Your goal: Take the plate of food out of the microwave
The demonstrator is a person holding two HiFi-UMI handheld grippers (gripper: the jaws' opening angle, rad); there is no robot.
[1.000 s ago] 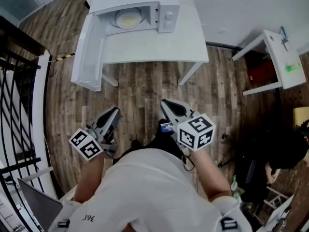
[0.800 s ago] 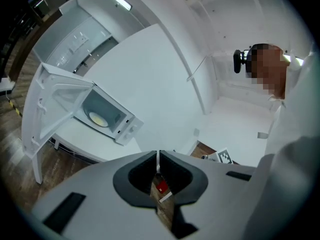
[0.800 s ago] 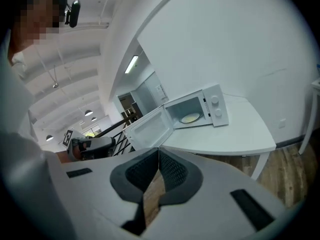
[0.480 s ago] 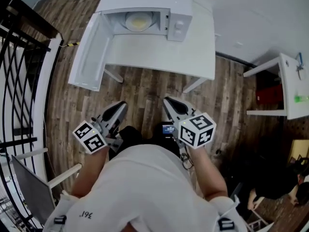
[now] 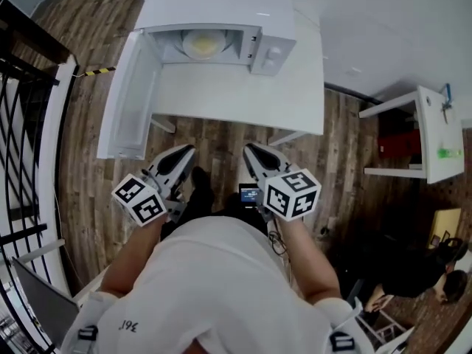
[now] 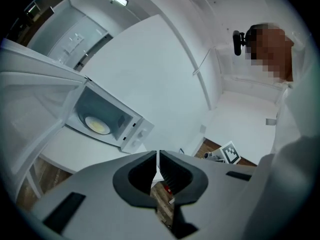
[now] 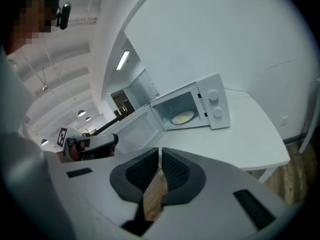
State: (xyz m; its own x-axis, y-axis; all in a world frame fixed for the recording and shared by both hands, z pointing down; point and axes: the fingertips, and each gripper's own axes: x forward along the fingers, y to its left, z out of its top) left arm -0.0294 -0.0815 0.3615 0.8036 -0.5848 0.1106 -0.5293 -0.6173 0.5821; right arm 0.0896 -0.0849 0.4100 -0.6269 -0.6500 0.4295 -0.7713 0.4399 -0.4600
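Floor: wood planks, running under the table and the person.
Table: white, against the wall, ahead of the person.
Person: in a white shirt, standing short of the table, with a gripper in each hand.
Microwave: white, at the table's far side, with two knobs on its right.
Door: swung wide open to the left, reaching past the table's left edge.
Left gripper: held over the floor near the table's front edge, not touching it. Its jaws are pressed together with nothing between them.
Right gripper: level with the left one and also over the floor. Its jaws are pressed together and empty.
Plate: round and pale, lying flat inside the microwave, well apart from both grippers.
Food: a yellowish patch at the plate's middle.
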